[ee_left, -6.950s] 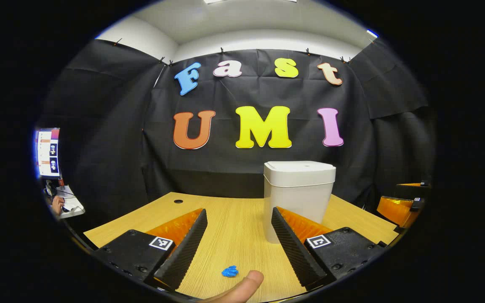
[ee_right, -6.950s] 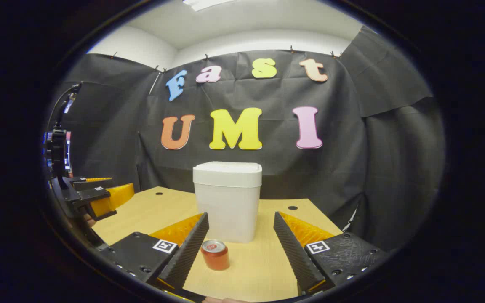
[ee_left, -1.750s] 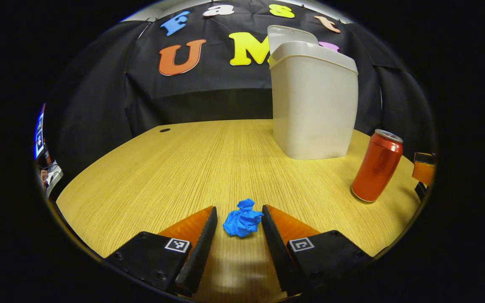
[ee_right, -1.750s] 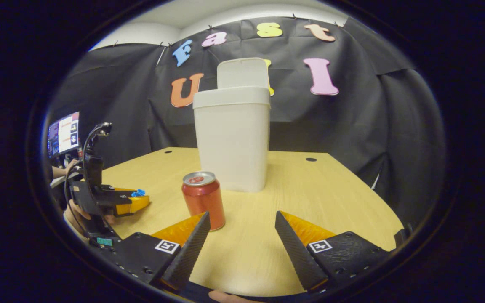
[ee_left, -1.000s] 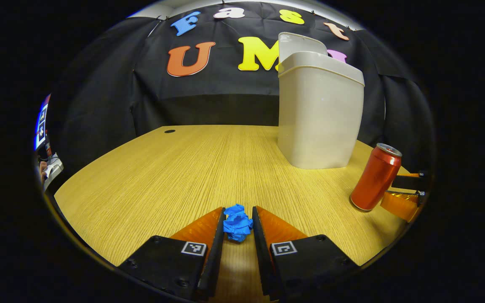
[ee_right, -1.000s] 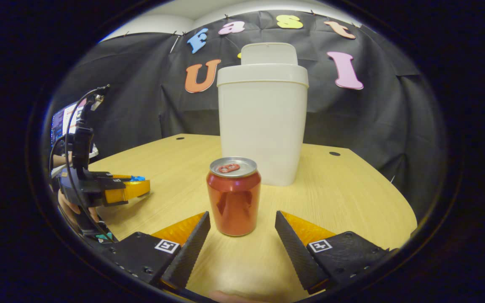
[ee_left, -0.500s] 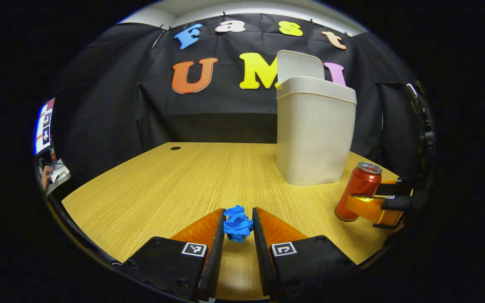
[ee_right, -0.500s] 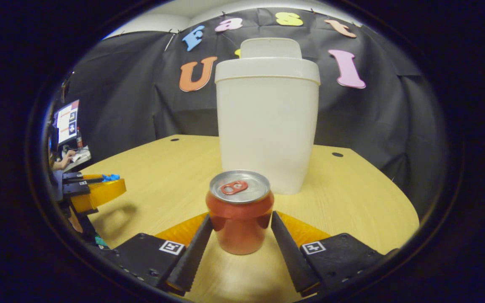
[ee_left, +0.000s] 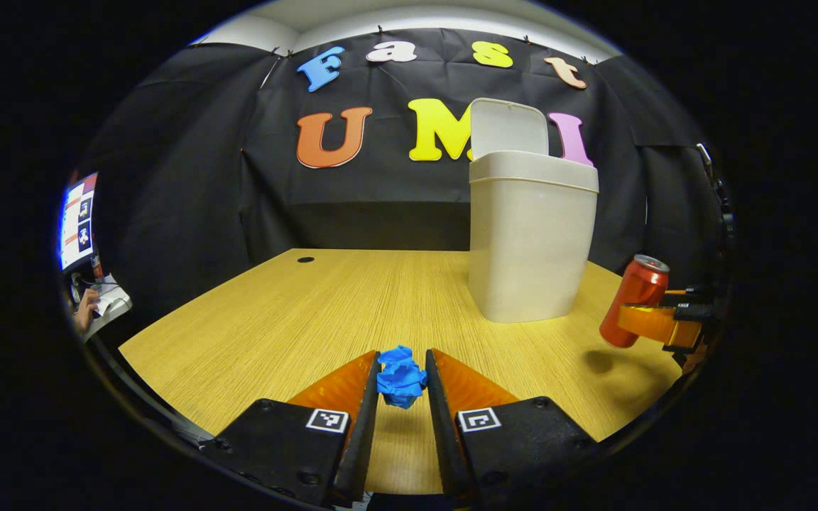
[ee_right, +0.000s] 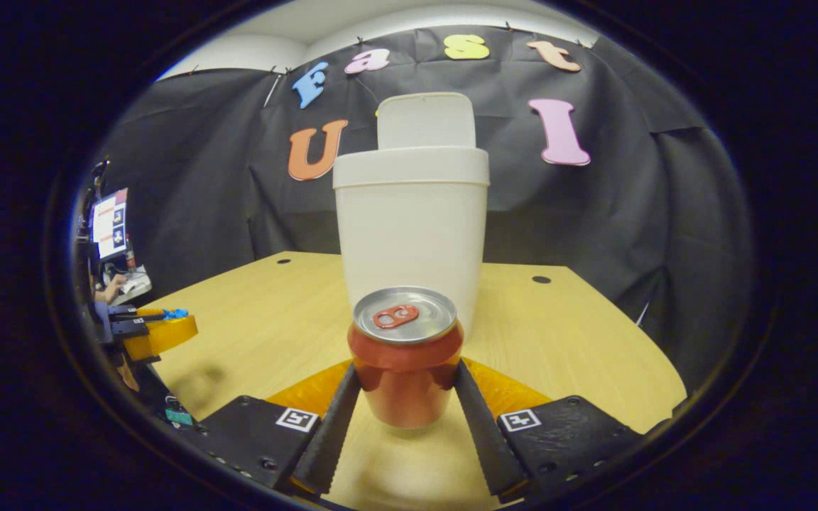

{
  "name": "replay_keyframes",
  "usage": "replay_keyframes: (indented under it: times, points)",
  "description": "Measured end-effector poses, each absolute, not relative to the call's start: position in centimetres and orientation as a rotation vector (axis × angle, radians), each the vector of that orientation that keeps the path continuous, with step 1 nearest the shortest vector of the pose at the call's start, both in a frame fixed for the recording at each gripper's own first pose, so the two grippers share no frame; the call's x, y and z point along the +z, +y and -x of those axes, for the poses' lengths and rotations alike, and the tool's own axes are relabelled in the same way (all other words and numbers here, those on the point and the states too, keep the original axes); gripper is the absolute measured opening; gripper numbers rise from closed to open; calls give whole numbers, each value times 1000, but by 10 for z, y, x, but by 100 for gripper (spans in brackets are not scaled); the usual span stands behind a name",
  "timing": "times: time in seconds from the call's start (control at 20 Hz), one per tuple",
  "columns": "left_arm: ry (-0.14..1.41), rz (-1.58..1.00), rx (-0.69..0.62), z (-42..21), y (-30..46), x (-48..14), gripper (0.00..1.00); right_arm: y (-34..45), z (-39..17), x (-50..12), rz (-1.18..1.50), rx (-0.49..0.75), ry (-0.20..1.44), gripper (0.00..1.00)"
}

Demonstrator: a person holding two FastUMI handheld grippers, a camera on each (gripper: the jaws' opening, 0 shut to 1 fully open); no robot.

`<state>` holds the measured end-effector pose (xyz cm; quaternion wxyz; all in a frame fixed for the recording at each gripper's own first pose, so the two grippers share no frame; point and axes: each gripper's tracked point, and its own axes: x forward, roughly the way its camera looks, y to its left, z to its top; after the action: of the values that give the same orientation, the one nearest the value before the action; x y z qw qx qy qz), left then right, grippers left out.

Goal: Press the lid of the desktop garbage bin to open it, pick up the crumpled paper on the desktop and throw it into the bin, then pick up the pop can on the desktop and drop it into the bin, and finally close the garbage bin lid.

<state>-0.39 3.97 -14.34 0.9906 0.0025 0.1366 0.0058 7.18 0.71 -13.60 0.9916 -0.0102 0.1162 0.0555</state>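
In the left gripper view, the left hand-held gripper point(ee_left: 400, 383) is clenched on the crumpled paper point(ee_left: 400, 376), both fingers pressing its sides, and the wad hangs above the table point(ee_left: 295, 319) with a shadow beneath it. The garbage bin point(ee_left: 531, 241) stands ahead and to the right, well apart from the paper, its lid point(ee_left: 508, 128) tipped up at the back so the mouth is open. At the far right of this view the right hand-held gripper point(ee_left: 654, 323) carries the pop can point(ee_left: 633, 301) clear of the table, the can leaning a little.

In the right gripper view, the right hand-held gripper point(ee_right: 403, 397) grasps the pop can point(ee_right: 405, 355) low on its body, one finger against each side, and a shadow under the can suggests it is lifted. The garbage bin point(ee_right: 409, 234) stands straight ahead with the lid point(ee_right: 424, 121) upright behind its rim. Far left, the left hand-held gripper point(ee_right: 157, 326) shows with the paper point(ee_right: 175, 313) at its tip.

The step in hand appears to be carrying the paper to the bin. To do it well, the left gripper should rise above the rim, come over the middle of the opening and only then let go, since a light wad may glance off the rim. The can should wait to one side and stay clear of the raised lid.
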Motion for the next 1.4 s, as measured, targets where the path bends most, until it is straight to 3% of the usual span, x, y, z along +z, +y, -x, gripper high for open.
replay_keyframes:
  times: [0.35,0.7,1.4]
  points:
    - [220,-5,-4,21,36,-112,42,-44,-18,-77,110,31,70,77]
    - [183,-15,-24,37,34,-86,42,-98,14,-58,128,-73,35,77]
    - [108,-18,-33,3,18,-8,42,-91,31,-56,99,44,7,78]
